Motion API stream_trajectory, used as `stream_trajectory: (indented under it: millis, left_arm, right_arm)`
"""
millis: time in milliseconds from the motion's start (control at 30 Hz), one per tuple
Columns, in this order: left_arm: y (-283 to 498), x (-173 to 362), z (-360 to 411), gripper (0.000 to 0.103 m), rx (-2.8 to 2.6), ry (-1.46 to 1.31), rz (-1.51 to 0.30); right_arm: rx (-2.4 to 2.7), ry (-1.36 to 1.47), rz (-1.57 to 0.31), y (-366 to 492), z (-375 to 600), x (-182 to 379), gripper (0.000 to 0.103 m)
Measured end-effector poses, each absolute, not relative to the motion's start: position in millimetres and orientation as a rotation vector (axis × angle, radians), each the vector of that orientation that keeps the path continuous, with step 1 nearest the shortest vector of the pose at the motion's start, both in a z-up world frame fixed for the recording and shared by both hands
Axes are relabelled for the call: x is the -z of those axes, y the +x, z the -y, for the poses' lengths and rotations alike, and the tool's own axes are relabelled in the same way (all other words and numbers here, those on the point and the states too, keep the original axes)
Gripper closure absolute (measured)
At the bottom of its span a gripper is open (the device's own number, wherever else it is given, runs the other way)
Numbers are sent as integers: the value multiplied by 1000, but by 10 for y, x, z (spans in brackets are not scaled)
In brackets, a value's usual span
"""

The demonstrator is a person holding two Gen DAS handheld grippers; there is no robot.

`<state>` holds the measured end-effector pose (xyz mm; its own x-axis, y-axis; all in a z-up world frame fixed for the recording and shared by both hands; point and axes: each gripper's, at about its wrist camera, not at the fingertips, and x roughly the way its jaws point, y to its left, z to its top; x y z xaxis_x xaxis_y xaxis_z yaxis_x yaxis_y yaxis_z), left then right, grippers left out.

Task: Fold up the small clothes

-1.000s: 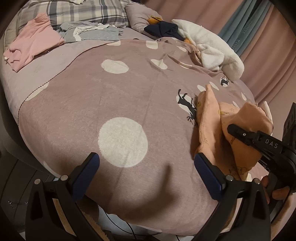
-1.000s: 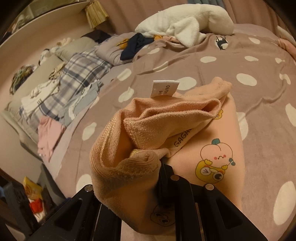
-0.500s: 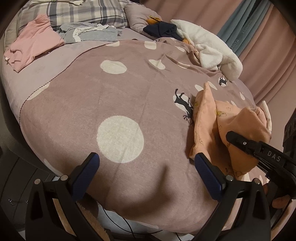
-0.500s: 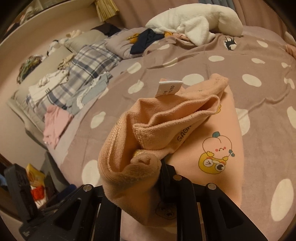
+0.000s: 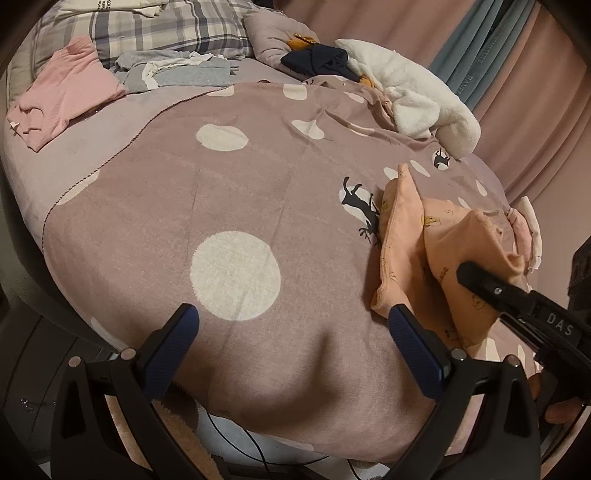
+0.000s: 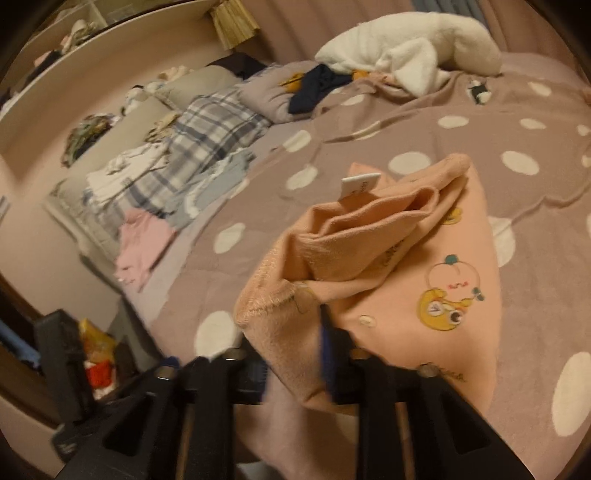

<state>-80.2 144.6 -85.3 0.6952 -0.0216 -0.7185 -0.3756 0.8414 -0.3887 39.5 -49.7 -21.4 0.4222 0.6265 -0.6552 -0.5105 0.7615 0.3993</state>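
A small peach garment [image 5: 406, 236] with cartoon prints lies bunched at the right side of the spotted mauve blanket [image 5: 236, 206]. My right gripper [image 6: 317, 328] is shut on the garment's hem [image 6: 369, 258] and holds a fold of it lifted; a white label [image 6: 360, 186] sticks up. In the left wrist view the right gripper [image 5: 476, 275] reaches into the cloth from the right. My left gripper [image 5: 291, 328] is open and empty, hovering above the blanket's near edge, its right fingertip [image 5: 399, 321] next to the garment's corner.
A pink garment [image 5: 62, 92], grey clothes [image 5: 177, 70] and a plaid pillow [image 5: 166, 29] lie at the head of the bed. A white fleece blanket [image 5: 417, 96] and dark clothing [image 5: 317, 61] lie at the back. Curtains [image 5: 517, 74] hang behind.
The right gripper has carried the held fold leftwards and its view has swung right, with motion blur. The left gripper has stayed open and shifted only slightly.
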Motion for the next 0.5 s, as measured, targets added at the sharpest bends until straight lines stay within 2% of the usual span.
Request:
stream_trajectory:
  millis: [500]
  left_arm:
    - [-785,883,-1400,1,-201,-535,-807]
  right_arm:
    - [-792,76,-994,313,414,372,91]
